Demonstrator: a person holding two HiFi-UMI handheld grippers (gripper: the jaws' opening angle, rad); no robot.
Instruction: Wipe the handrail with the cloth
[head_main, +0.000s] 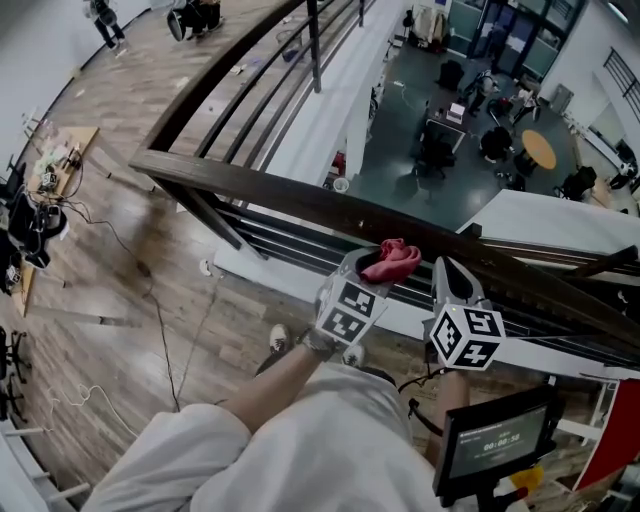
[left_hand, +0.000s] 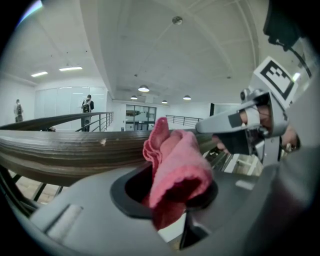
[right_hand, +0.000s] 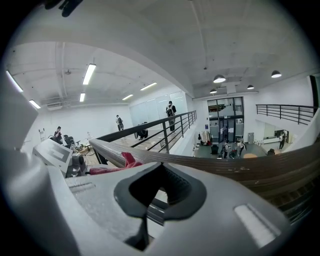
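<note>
The left hand-held gripper (head_main: 368, 270) is clamping the pink cloth (head_main: 392, 258) at its tips, the handrail (head_main: 250, 182) just ahead, while the right hand-held gripper (head_main: 450, 272) is sitting closed and empty alongside, so pressing flat and sliding steadily looks best.

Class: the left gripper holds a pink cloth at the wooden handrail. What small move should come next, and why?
Probably slide the left gripper leftward along the handrail, pressing the cloth down: it is clamped and sits at the rail's top, with much rail stretching left.
</note>
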